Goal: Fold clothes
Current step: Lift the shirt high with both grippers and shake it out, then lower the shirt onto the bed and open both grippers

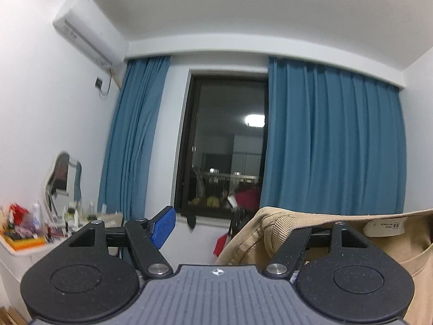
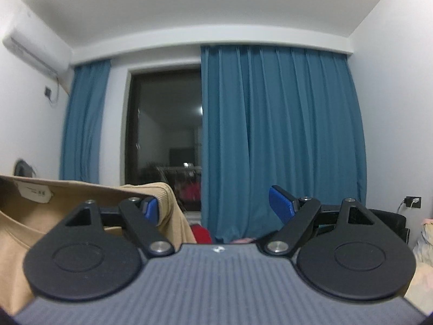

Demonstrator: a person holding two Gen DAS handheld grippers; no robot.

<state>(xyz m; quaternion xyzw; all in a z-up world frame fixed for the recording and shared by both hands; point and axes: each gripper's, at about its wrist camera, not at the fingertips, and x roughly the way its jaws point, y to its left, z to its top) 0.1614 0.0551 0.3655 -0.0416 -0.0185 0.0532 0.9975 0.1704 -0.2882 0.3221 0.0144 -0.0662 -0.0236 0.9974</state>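
Observation:
A tan shirt (image 1: 292, 227) with a white neck label (image 1: 384, 226) is lifted in the air between both grippers. In the left wrist view the left gripper (image 1: 216, 230) is open; its left blue pad (image 1: 162, 227) is free, and the shirt drapes over and hides its right finger. In the right wrist view the right gripper (image 2: 219, 205) is open; the shirt (image 2: 167, 205) hangs over its left finger (image 2: 150, 208), while its right pad (image 2: 281, 203) is bare. The collar and label (image 2: 35, 192) show at the left.
Blue curtains (image 1: 333, 140) flank a dark window (image 1: 224, 146) straight ahead. A white dressing table (image 1: 32, 241) with a mirror and several bottles stands at the left wall. An air conditioner (image 1: 81, 27) hangs high on the left. A dark chair (image 2: 389, 222) sits at the right.

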